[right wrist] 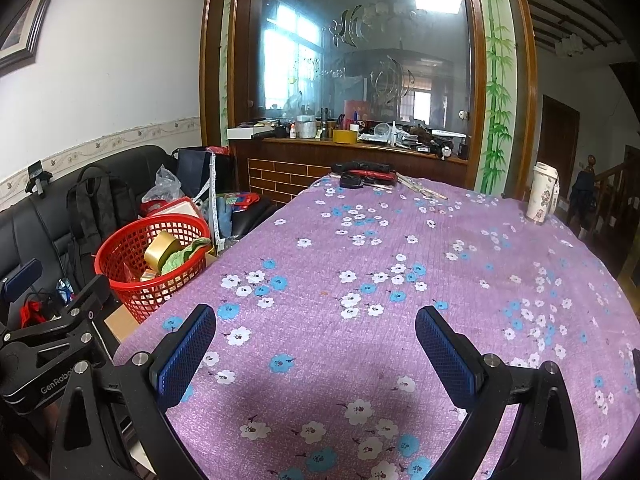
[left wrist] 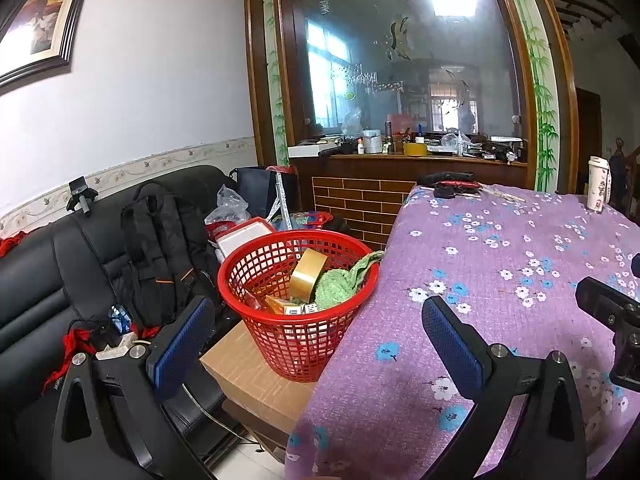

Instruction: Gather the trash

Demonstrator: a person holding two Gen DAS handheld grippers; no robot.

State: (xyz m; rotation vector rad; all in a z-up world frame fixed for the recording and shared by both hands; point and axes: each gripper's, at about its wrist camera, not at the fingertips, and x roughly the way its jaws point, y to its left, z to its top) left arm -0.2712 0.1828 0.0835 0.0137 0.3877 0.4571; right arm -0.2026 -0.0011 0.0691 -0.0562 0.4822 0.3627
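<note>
The left gripper (left wrist: 316, 332) is held released, its blue-padded jaws spread wide with nothing between them, and is aimed across the gap where the red basket (left wrist: 256, 276) meets the edge of the bench (left wrist: 500, 280). The right gripper (right wrist: 316, 344) is likewise held released and empty, poised low over the purple flowered cloth near the front of the bench.

The red basket is set on a cardboard box (left wrist: 256, 368) just beside the bench edge, between the bench and the black sofa (left wrist: 48, 280). It appears to be placed there so that items can be carried off the cloth and dropped in with a short reach, its rim being level with the bench top. Inside it, a roll of tape (left wrist: 308, 276), a green cloth (left wrist: 336, 286) draped over the rim, and some small cartons (left wrist: 286, 306) are seen, so the collecting is judged to be largely done.

The near and middle parts of the bench are left bare. Only at the far end is a dark and red cluster (right wrist: 362, 174) seen, too small to be identified, with thin sticks (right wrist: 420, 190) beside it, and a white tumbler (right wrist: 542, 194) stands upright at the far right edge. Whether any of these is counted as trash cannot be told. Both grippers are probably kept spread in readiness for a further pickup.
</note>
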